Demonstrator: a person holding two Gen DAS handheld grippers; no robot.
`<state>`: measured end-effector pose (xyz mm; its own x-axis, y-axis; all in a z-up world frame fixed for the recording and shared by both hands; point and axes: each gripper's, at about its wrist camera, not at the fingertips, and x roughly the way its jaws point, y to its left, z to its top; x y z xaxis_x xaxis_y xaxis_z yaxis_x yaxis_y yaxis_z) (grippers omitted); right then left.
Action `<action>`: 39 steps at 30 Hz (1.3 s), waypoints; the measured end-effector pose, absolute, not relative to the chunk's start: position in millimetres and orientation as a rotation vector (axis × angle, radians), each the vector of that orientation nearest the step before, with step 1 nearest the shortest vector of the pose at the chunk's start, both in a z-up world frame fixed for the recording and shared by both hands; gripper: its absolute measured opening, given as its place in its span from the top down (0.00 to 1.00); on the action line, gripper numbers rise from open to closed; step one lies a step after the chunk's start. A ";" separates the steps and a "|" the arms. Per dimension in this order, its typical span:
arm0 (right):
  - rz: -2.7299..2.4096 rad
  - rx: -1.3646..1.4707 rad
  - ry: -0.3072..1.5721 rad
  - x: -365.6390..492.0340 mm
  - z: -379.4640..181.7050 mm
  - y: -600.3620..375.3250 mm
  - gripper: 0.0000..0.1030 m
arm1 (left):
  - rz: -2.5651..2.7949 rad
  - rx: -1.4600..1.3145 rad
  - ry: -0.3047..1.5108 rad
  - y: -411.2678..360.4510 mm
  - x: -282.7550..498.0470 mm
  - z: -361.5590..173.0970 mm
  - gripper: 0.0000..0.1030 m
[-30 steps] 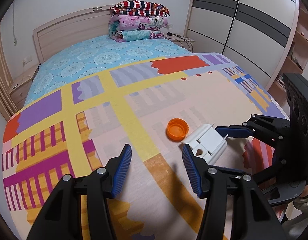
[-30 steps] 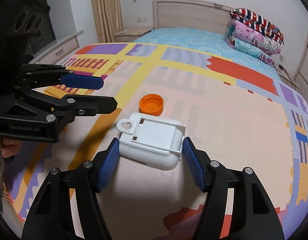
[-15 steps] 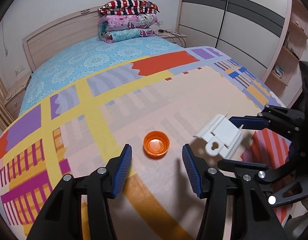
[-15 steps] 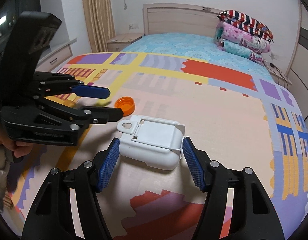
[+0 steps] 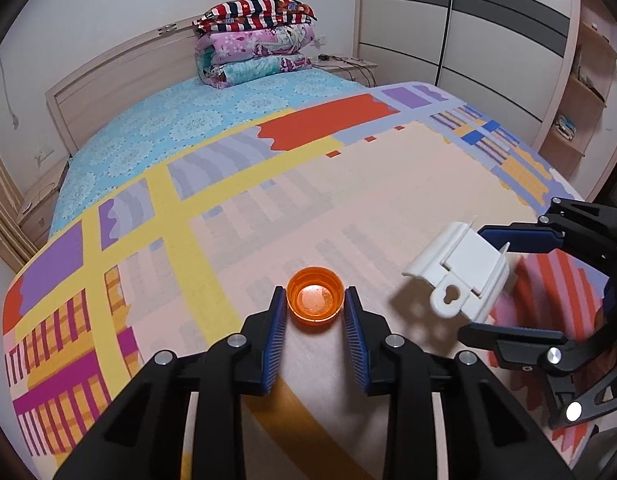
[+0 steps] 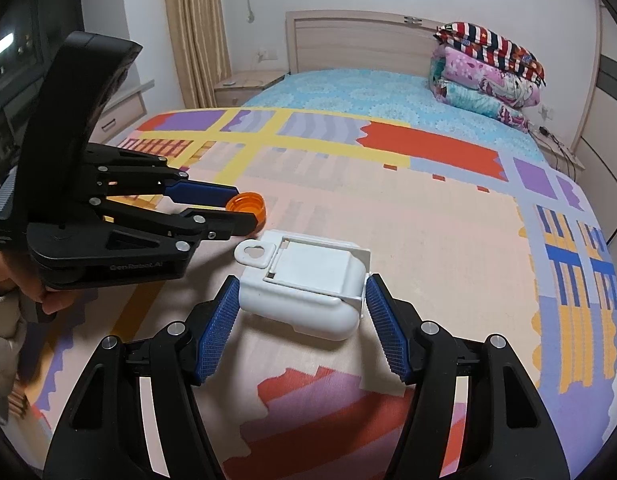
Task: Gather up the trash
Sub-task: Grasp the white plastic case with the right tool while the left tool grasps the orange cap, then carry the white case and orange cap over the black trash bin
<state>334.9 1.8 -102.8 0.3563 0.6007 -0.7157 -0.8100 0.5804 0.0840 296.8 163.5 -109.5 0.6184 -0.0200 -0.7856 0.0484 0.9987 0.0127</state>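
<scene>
A: How are the grippers sitting?

B: I'm angling both down at the patterned bedspread [image 5: 388, 200]. My left gripper [image 5: 315, 312] has just been closing; its pads are flanking the orange cap [image 5: 315, 299], apparently touching its sides.

A: And the right?

B: My right gripper [image 6: 302, 300] is clamping the white plastic case [image 6: 308, 280], lifted just beside the cap.
</scene>
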 end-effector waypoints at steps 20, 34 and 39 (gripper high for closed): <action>0.980 -0.276 0.687 265.4 -49.4 -53.5 0.38 | -0.020 0.030 0.803 108.5 192.0 -46.7 0.72; 1.017 -0.272 0.652 207.1 -31.5 -107.2 0.38 | -0.032 0.036 0.755 59.9 121.5 -29.9 0.72; 1.039 -0.279 0.660 191.1 -36.9 -121.1 0.38 | -0.030 0.023 0.754 48.5 97.3 -34.9 0.72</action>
<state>191.1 -121.1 -36.9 0.3377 0.7039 -0.6249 -0.8649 0.4940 0.0892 97.3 48.5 -34.9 0.7287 -0.0194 -0.6846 0.0357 0.9993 0.0097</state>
